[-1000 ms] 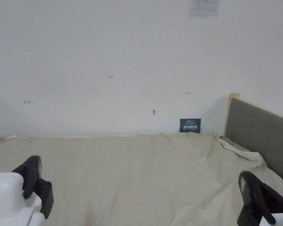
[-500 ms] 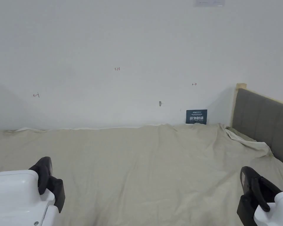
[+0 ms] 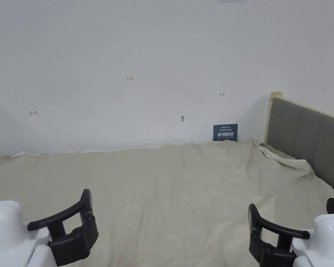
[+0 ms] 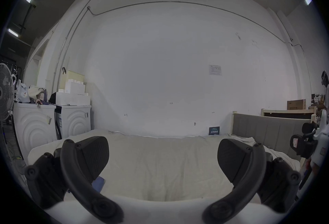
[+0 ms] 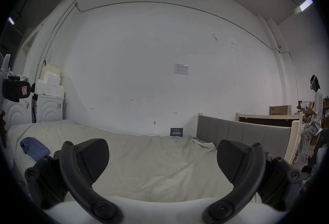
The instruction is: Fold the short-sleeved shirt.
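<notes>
A crumpled blue garment, likely the shirt [image 5: 33, 150], lies on the left part of the beige bed sheet [image 3: 169, 194]; a corner of the shirt [image 4: 98, 183] peeks out behind my left gripper's jaw. My left gripper [image 3: 39, 203] hovers over the near left of the bed, and its jaws stand wide apart around nothing [image 4: 162, 153]. Over the near right, my right gripper [image 3: 293, 212] is likewise open and holds nothing [image 5: 162, 153]. Both point toward the wall, away from the shirt.
A grey padded headboard [image 3: 305, 142] bounds the bed on the right and a white wall [image 3: 145, 69] at the back, with a small dark sign [image 3: 225, 132]. Two washing machines [image 4: 53, 122] and a fan [image 4: 5, 92] stand left. A person [image 5: 315, 114] sits far right.
Both grippers have rolled so their jaws now lie level and spread sideways, and they sit closer to the middle. The head camera has shifted slightly.
</notes>
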